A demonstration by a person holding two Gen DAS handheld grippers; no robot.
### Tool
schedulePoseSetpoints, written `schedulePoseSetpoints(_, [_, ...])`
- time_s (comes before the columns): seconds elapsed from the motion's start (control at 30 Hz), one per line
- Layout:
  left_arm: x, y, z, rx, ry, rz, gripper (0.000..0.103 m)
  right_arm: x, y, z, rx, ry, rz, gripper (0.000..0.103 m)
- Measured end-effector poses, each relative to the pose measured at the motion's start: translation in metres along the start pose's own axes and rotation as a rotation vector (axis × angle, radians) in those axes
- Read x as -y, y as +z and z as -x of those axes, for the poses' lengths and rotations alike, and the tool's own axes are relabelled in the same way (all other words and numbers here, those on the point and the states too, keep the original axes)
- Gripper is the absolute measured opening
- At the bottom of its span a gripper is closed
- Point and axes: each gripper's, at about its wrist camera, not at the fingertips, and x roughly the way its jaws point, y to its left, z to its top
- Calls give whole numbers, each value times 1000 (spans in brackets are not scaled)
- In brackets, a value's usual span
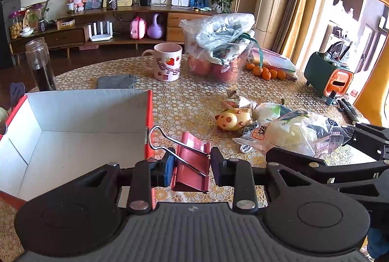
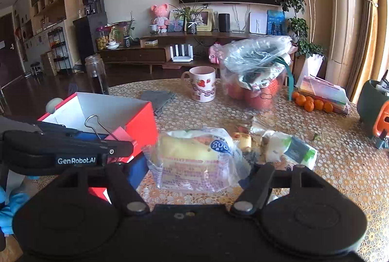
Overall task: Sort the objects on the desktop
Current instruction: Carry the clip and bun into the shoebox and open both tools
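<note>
My left gripper [image 1: 192, 161] is shut on a red binder clip [image 1: 194, 147] with wire handles, held just right of the red box's [image 1: 92, 106] near corner. The box is open, with white inner walls and nothing visible in it. In the right wrist view the clip [image 2: 116, 134] and left gripper [image 2: 114, 143] hang over the box [image 2: 143, 121]. My right gripper [image 2: 194, 173] is shut on a clear packet of yellow bread [image 2: 192, 155]. The left wrist view shows that packet [image 1: 296, 133] between the right gripper's black fingers [image 1: 291, 157].
On the patterned round table lie a yellow bear toy [image 1: 234, 118], a white-green packet [image 2: 289, 152], a strawberry mug [image 1: 165, 63], a bag of apples [image 1: 218, 50], tangerines [image 1: 267, 71], a grey cloth [image 1: 116, 81], a glass jar [image 1: 40, 63], a green-orange organiser [image 1: 328, 72] and a remote [image 1: 347, 109].
</note>
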Motion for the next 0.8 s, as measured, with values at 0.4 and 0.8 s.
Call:
schedulePoseSetpoints(0.4, [-78,-1,28,13,72,52,30,-73,25,-23,0,89,114,71])
schedulePoseSetpoints(0.8, [-151,1,23,-35,151,65,30,-132,39,-66,-45,157,213,71])
